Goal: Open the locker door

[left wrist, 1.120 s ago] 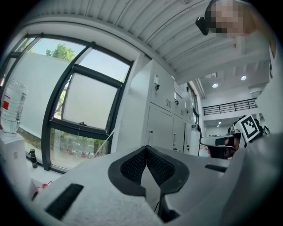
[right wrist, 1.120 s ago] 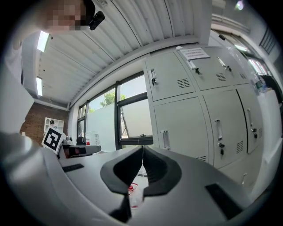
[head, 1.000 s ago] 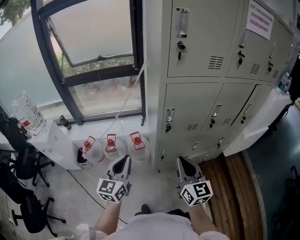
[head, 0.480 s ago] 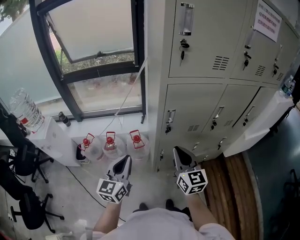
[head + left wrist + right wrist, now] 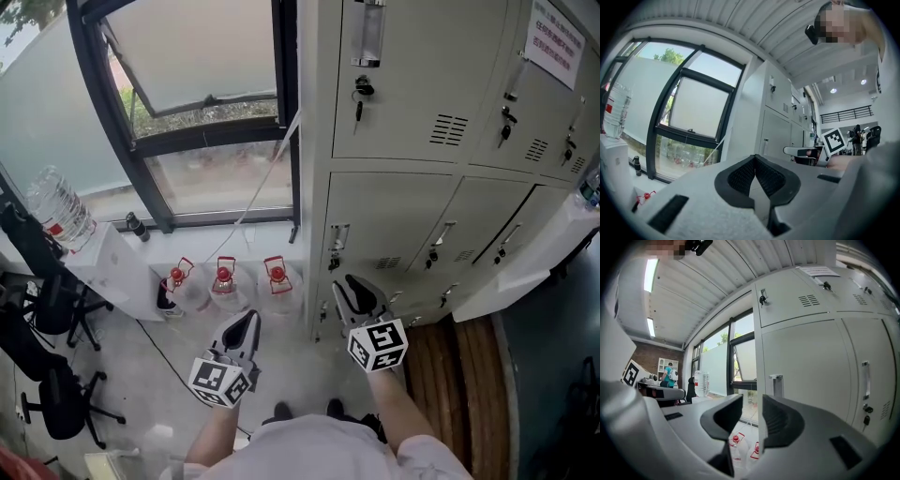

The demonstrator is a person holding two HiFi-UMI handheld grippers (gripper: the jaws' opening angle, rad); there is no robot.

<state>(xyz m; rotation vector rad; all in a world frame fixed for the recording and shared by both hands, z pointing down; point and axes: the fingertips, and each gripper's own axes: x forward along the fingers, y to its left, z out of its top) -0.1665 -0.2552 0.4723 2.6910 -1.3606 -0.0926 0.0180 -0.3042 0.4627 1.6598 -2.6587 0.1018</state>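
We aim the right tongs (image 5: 349,287), jaws just opening and nothing between them yet, at the handle (image 5: 777,384) of the middle-row locker door (image 5: 389,220) at the cabinet's left edge, still shut. The left tongs (image 5: 246,323) stay out of it, clenched and empty.

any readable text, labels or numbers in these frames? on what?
Nothing is legible in any view.
Paper notice on an upper locker door: red print, too blurred to read.
Red label on the large water bottle: too small to read.
Marker cubes: black-and-white square patterns, no words or numbers.
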